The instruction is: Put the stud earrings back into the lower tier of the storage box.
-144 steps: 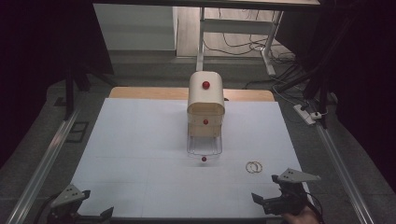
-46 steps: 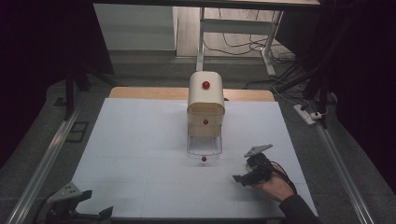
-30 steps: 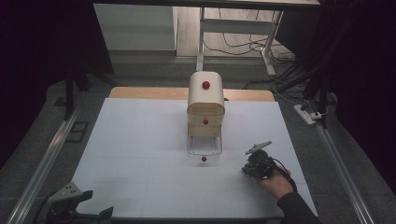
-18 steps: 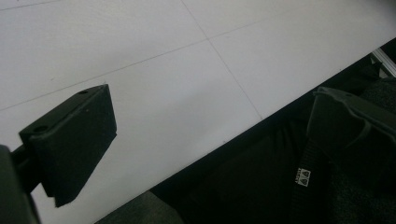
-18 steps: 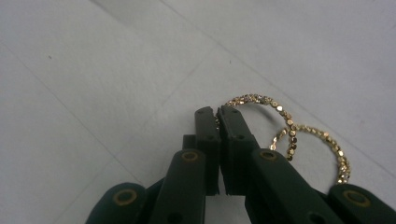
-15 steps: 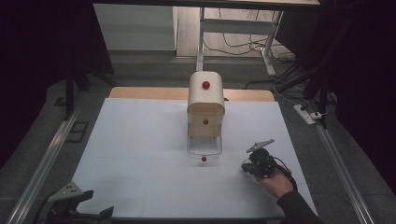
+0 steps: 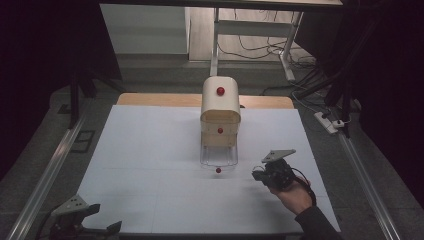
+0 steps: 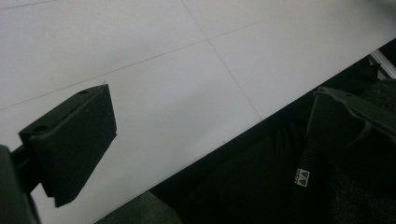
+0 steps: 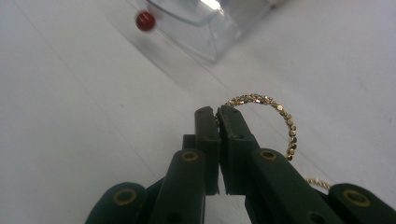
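Observation:
A gold bead bracelet (image 9: 281, 109) arcs out from the tips of my right gripper (image 9: 217, 112), which is shut on it just above the white table. More gold chain (image 9: 316, 181) shows beside the right finger; I cannot tell if it is the same piece. In the high view the right gripper (image 7: 260, 174) hangs right of a clear drawer (image 7: 218, 156) with a red knob (image 7: 218, 170), pulled out of a small cream cabinet (image 7: 220, 107). The same drawer (image 9: 205, 28) and knob (image 9: 145, 20) lie ahead of the right gripper. My left gripper (image 7: 107, 222) rests open at the table's front left corner.
The white table top (image 7: 150, 150) stretches wide to the left of the cabinet. In the left gripper view the left gripper (image 8: 210, 130) straddles the table's front edge, with dark cloth below. Metal rails run along both sides of the table.
The right gripper came from the front right edge to the bracelet, closed on it and has lifted slightly. The left gripper has stayed put.

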The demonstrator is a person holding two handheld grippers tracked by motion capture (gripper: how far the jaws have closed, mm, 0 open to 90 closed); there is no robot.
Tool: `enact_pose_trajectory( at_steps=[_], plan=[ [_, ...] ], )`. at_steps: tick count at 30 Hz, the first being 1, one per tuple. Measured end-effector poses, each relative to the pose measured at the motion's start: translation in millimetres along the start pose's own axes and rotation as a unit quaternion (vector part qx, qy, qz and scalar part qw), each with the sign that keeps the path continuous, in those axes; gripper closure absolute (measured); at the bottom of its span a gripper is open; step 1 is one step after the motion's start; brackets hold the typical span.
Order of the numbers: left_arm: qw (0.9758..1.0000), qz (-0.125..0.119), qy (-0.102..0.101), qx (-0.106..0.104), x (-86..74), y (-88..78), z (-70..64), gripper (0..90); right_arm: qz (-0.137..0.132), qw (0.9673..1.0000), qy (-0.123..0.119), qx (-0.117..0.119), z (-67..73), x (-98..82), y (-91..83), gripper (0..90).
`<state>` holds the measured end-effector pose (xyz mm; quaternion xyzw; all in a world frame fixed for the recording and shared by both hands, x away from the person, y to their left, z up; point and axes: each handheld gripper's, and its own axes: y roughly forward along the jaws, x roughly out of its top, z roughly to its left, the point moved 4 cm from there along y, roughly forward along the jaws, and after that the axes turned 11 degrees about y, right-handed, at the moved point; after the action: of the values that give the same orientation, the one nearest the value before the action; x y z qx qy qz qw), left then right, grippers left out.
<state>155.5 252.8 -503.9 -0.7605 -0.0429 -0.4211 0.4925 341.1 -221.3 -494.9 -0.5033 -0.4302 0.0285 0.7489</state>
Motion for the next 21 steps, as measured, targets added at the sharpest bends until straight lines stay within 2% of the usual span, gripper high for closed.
enact_pose_trajectory(
  at_steps=[4,5,8,18,21],
  plan=[
    [1.0,-0.001,-0.001,0.0,-0.1,0.1,0.4,1.5,-0.023,0.9994,0.0,0.025,8.8,8.7,-5.6,87.0],
    [1.0,-0.001,-0.001,0.0,-0.1,0.1,0.4,1.5,-0.023,0.9994,0.0,0.025,8.8,8.7,-5.6,87.0],
    [1.0,-0.001,-0.001,-0.001,0.0,0.1,0.3,1.4,-0.038,0.9984,-0.008,0.041,17.3,17.1,-9.1,87.0],
    [1.0,0.0,-0.001,-0.003,0.4,0.5,0.7,1.4,-0.059,0.9962,-0.036,0.054,33.8,37.0,-3.4,86.9],
    [1.0,0.0,-0.001,-0.003,0.4,0.6,0.7,1.4,-0.059,0.9961,-0.034,0.055,38.7,42.7,0.3,86.8]
  ],
)
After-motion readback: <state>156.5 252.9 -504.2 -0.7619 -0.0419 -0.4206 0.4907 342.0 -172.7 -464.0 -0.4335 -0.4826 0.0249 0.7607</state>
